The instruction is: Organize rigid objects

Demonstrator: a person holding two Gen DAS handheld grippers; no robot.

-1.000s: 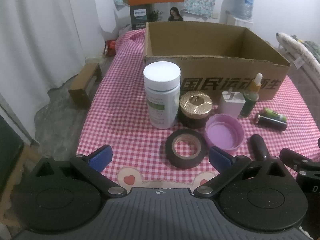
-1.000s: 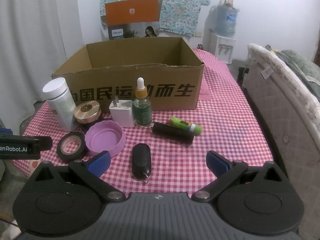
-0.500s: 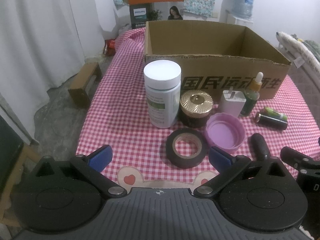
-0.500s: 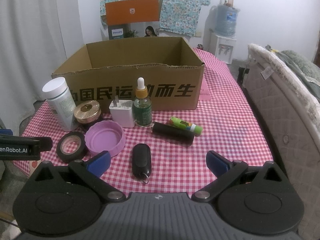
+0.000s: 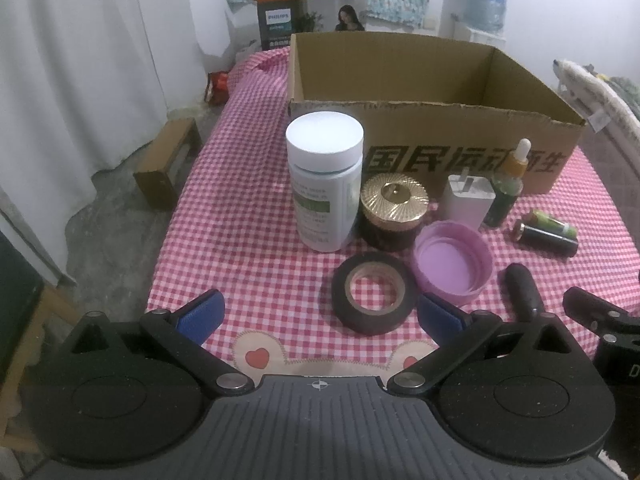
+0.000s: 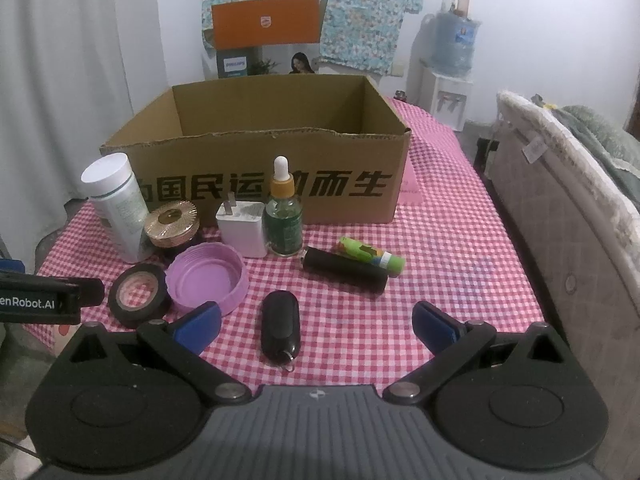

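While right tool (image 6: 316, 326) gapes, black fob (image 6: 280, 330) lies between fingers.

Corrugated cardboard box (image 6: 256, 168); ribbed shiny gold lid (image 5: 394, 197); checked cloth tablecloth (image 6: 440, 280).

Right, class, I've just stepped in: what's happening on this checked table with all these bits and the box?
A person holds two grippers over the table, both with jaws open and empty. The left gripper faces the black tape roll and the white-capped bottle; the right gripper faces the black key fob. The purple lid, gold-lidded jar, white charger, dropper bottle, black tube and green stick sit before the cardboard box. No items show inside the box.
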